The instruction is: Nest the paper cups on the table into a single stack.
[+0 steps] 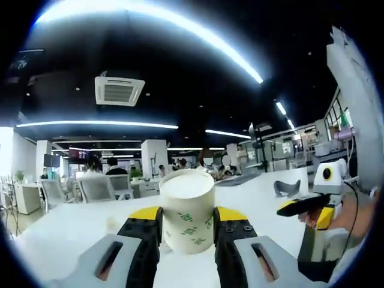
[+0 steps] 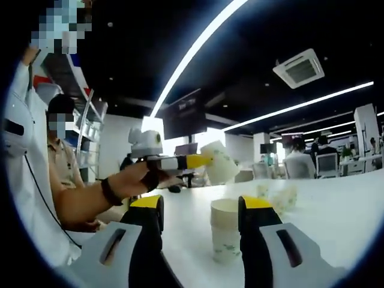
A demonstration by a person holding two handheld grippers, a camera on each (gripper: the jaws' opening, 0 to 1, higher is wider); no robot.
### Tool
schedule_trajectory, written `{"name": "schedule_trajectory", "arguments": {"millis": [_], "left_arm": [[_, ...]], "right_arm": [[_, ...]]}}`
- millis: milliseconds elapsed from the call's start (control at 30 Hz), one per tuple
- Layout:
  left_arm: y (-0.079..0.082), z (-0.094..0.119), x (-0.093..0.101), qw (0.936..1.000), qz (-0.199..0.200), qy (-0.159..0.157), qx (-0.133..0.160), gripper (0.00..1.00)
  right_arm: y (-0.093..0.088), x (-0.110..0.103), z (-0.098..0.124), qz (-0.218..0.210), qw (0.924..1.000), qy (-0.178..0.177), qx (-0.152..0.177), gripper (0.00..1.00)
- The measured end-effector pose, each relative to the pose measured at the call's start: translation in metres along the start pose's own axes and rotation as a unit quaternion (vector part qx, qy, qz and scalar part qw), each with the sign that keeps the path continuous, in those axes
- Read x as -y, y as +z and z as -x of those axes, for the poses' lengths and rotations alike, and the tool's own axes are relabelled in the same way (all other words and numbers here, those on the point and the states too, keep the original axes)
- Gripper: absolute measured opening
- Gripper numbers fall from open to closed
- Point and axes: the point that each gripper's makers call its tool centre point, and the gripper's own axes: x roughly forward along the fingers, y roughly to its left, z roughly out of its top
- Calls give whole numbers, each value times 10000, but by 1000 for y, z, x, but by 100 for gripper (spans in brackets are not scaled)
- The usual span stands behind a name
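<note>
Between the yellow-tipped fingers of the left gripper (image 1: 187,225), in the left gripper view, a white paper cup with green print (image 1: 188,210) stands upright, mouth up, its long axis vertical in that view. Both fingers press against its sides, so the left gripper is clamped on it and holds it above the white tabletop (image 1: 60,231). Whether anything is inside it cannot be told. At the right of that view the right gripper (image 1: 300,207) reaches in, a hand wrapped around its body.

Across in the right gripper view, the left gripper (image 2: 201,161) shows from the side, carrying the same cup (image 2: 219,163) tilted in the air. Below, a second paper cup (image 2: 225,237) stands upright on the tabletop (image 2: 336,210), mouth up, in the gap between the fingers of the right gripper (image 2: 201,207). Those fingers stand wide apart, and whether they touch the cup cannot be told. Farther back another cup (image 2: 279,197) lies on the tabletop, blurred. A seated person (image 2: 60,162) is at the left, and office chairs (image 2: 300,165) stand in the background.
</note>
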Motion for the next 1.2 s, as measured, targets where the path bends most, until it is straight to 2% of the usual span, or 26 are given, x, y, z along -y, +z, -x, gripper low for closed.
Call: {"name": "schedule_trajectory", "arguments": {"millis": [133,300,433,533,700,833,967,1200], "left_arm": [[12,-3,22,9997,-8,-227,134,36],[22,-3,50,9985,12,-477,251,36],[23,-2,61,9980,-18,-572,281,36],[20,-3,62,9980,-198,-543,239,36],[22,-3,66,9976,-128,-601,331,36],[19,-6,68,9975,-276,-584,279,36],[16,-6,69,9976,-175,-612,272,36],[14,-6,67,9979,-229,-546,277,36]], "right_arm": [[6,14,-11,109,9999,-104,-20,48],[12,29,-20,-32,9997,-192,158,39],[15,37,-20,-259,9988,-216,364,27],[19,37,-19,-459,9973,-161,547,21],[11,37,-23,-596,9971,-111,452,19],[18,36,-23,-826,9942,-33,681,15],[15,39,-25,-804,9948,-61,624,11],[13,41,-27,-881,9942,-55,613,8]]}}
